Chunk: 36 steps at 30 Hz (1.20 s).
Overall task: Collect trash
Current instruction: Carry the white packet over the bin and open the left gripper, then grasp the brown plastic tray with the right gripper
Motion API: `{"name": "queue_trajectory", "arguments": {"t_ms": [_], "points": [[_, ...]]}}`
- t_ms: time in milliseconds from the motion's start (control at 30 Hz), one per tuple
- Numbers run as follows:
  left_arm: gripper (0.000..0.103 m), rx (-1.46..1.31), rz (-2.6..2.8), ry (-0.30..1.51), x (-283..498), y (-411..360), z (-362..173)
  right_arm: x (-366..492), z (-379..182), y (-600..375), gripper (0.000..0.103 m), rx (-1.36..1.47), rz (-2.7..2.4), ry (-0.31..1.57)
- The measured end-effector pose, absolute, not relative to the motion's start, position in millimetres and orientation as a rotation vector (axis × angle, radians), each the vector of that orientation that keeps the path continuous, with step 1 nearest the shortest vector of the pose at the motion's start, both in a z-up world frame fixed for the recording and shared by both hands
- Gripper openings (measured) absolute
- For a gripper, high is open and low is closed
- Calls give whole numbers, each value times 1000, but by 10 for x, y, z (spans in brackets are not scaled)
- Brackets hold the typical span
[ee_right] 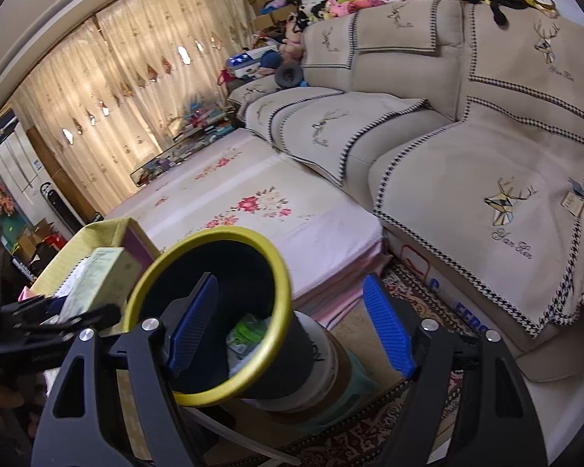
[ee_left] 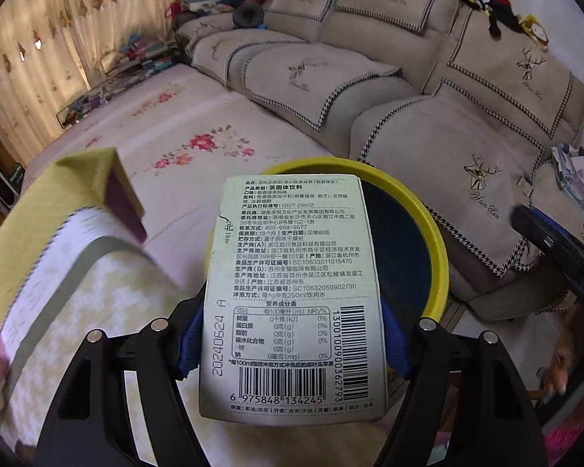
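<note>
My left gripper (ee_left: 292, 340) is shut on a pale green tea box (ee_left: 292, 272), printed with text and barcodes, its blue pads (ee_left: 189, 344) pressing both sides. Just behind the box is a black trash bin with a yellow rim (ee_left: 438, 249). In the right wrist view the bin's yellow rim (ee_right: 278, 272) is close below, with green and white litter (ee_right: 247, 330) inside. My right gripper (ee_right: 292, 307) stands open over the bin's rim, holding nothing. The left gripper (ee_right: 46, 323) with the tea box (ee_right: 101, 276) shows at the bin's left.
A beige sofa (ee_right: 467, 148) with deer-print covers fills the right and back. A floral mattress (ee_right: 253, 202) lies in front of it. A yellow-green box (ee_left: 78, 183) stands left of the bin. The bin rests on a white bucket (ee_right: 323, 354) and green stool over a patterned rug (ee_right: 408, 295).
</note>
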<state>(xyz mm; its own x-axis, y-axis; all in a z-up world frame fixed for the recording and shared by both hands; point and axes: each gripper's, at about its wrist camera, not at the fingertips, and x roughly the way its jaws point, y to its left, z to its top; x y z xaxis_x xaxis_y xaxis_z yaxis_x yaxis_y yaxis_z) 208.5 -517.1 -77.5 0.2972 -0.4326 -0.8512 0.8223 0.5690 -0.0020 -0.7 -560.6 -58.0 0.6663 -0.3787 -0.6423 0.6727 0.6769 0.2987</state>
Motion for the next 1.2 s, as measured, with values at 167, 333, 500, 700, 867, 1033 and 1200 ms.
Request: {"name": "queue_trajectory", "arguments": {"t_ms": [167, 333, 500, 700, 867, 1033, 1200], "points": [[74, 458, -854, 968, 2269, -5440, -895, -70, -653, -5691, 73, 572, -639, 587], [84, 416, -852, 911, 2274, -5340, -716, -52, -669, -5673, 73, 572, -627, 596], [91, 376, -834, 793, 2069, -4809, -342, 35, -670, -5559, 73, 563, -596, 607], [98, 263, -780, 712, 1918, -3929, -8, 195, -608, -5315, 73, 522, -555, 628], [98, 189, -633, 629, 1858, -2954, 161, 374, -487, -5015, 74, 465, -507, 639], [98, 161, -439, 564, 1899, -1950, 204, 638, -397, -4628, 75, 400, -445, 669], [98, 134, -272, 536, 1970, -1064, 154, 926, -298, -4138, 75, 332, -369, 698]]}}
